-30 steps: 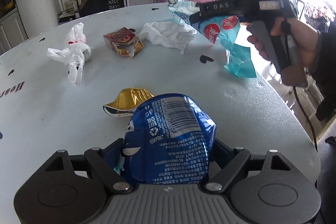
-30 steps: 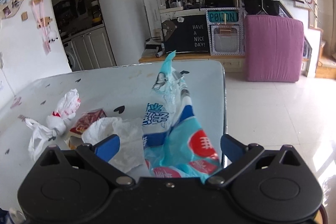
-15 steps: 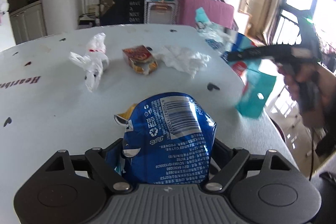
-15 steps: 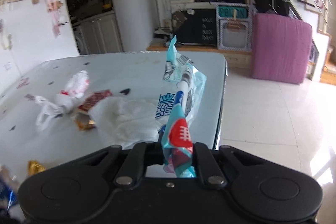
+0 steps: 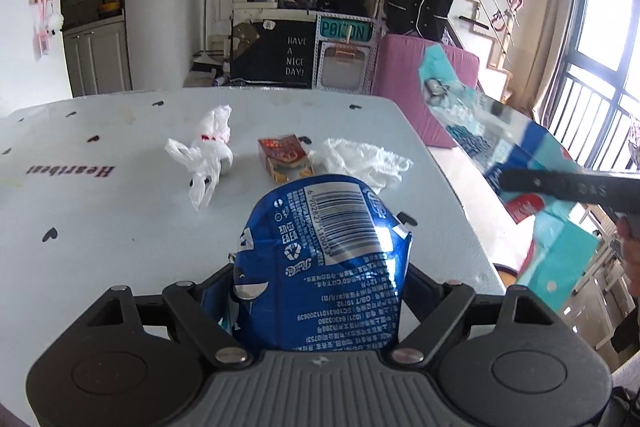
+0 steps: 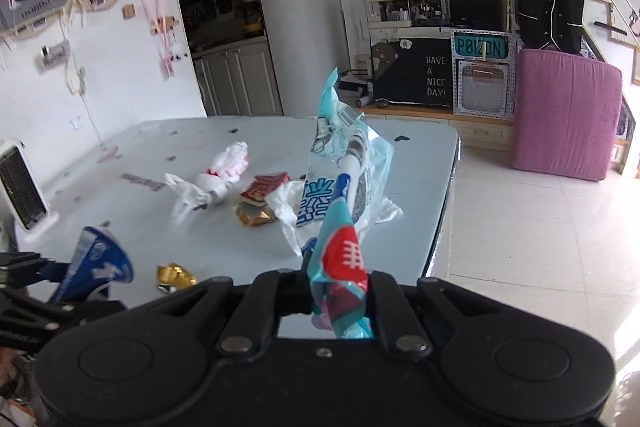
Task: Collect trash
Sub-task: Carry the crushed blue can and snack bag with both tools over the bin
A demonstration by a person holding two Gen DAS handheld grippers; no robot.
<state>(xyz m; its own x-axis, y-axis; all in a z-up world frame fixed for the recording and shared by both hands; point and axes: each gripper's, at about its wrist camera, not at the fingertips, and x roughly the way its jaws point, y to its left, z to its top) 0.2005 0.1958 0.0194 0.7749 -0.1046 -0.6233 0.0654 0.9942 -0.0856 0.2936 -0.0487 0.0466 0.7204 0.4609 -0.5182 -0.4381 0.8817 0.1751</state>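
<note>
Room: open living space with kitchen cabinets far left, a black "HAVE A NICE DAY!" board and a pink mattress at the back, bright window far right.
Surface: pale glossy table dotted with small black hearts.
Left wrist view, grip: left gripper clamped on a blue foil packet, crinkled and shiny, barcode up, standing tall between wide-set jaws.
Left wrist view, table trash: knotted white plastic bag far left, small red-and-gold carton in the middle, crumpled white tissue just right of it, all beyond the packet.
Left wrist view, right side: teal wrapper hanging off the table's right edge, long axis slanting from far-high to near-low, pinched by the dark bar of the other tool.
Right wrist view, grip: right gripper pressed together on the teal wrapper, thin film creased into a narrow upright strip.
Right wrist view, table trash: tissue directly ahead behind the wrapper, carton left of it, plastic bag further left, a gold foil scrap near left.
Key relation: remaining pieces lie ahead of both tools in a left-to-right row; tissue nearer the right hand, bag and gold scrap nearer the left.
Likely need: both loads dropped somewhere first; no bin in view.
</note>
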